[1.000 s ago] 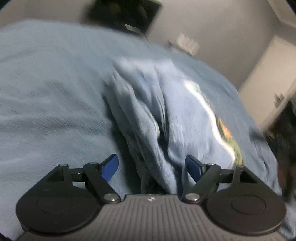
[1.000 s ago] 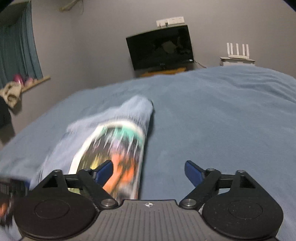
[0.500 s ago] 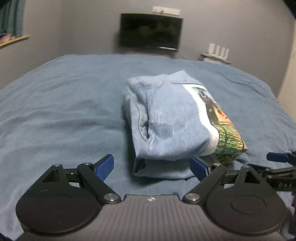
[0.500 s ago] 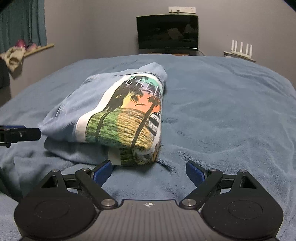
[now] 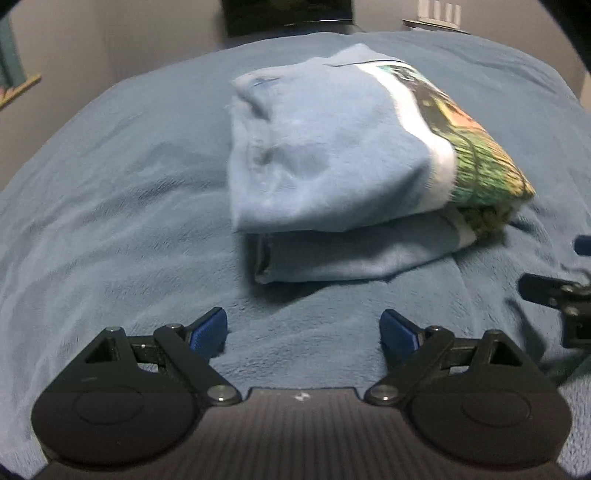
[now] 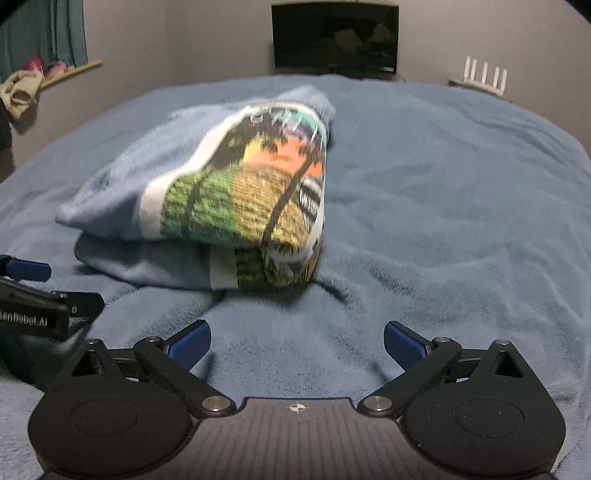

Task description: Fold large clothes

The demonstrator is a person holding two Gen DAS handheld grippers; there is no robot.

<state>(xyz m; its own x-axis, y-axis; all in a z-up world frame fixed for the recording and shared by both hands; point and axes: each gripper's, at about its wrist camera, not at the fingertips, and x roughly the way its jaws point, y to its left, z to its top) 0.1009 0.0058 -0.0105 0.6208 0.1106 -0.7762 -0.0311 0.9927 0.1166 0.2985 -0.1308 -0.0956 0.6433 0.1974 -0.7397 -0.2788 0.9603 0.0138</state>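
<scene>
Open blanket [image 5: 110, 229] left of the shirt [image 5: 325, 162], nothing lying on it there. Same on the right: bare blanket [image 6: 461, 206] from the shirt [image 6: 236, 192] out to the bed edge. The folded shirt is the only lump mid-bed. Both grippers sit near its front edge with jaws spread, a strip of blanket between fingers and cloth. Left gripper [image 5: 303, 328] and right gripper [image 6: 297, 341] are close side by side; each shows at the edge of the other's view, so they crowd each other. TV [image 6: 334, 35] and router [image 6: 484, 75] stand at the far wall beyond the bed.
</scene>
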